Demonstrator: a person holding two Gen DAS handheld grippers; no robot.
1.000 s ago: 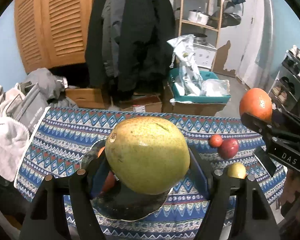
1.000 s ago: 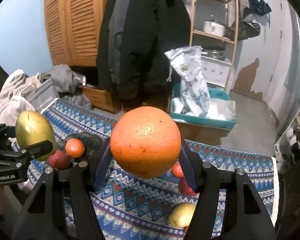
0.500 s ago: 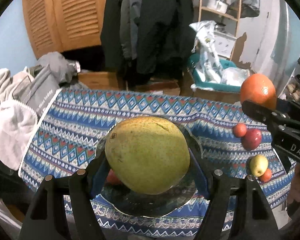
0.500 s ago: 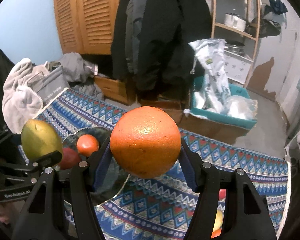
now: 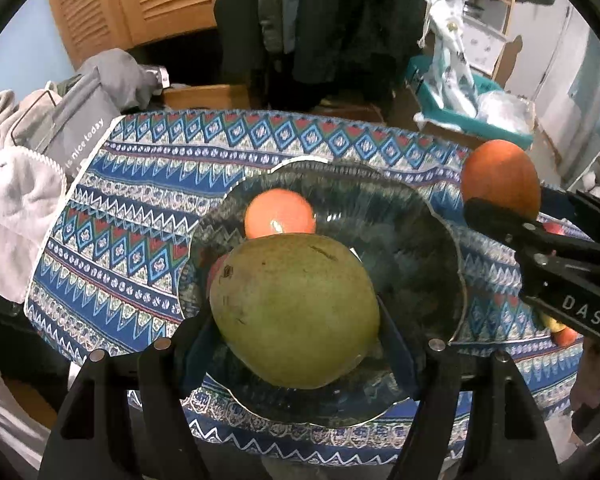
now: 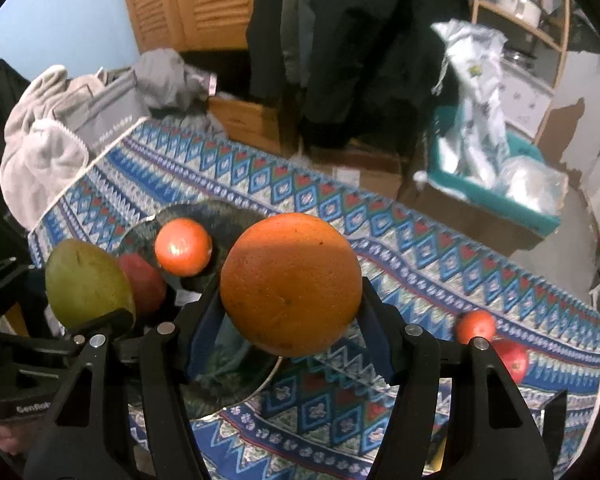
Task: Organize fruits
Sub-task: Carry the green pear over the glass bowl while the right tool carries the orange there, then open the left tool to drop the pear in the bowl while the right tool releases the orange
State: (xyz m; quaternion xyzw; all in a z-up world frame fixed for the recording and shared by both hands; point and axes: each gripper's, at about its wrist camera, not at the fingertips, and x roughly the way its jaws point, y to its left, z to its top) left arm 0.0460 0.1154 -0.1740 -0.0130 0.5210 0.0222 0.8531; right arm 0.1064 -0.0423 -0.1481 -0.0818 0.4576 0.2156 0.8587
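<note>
The pear (image 5: 296, 310) blocks most of a red fruit (image 5: 216, 272) behind it in the bowl (image 5: 440, 256), so only a sliver shows. On the right, the other gripper's arm (image 5: 560, 280) covers a couple of small fruits (image 5: 562, 334); can't tell what they are. Background shelves (image 6: 540, 8) are blurry.
</note>
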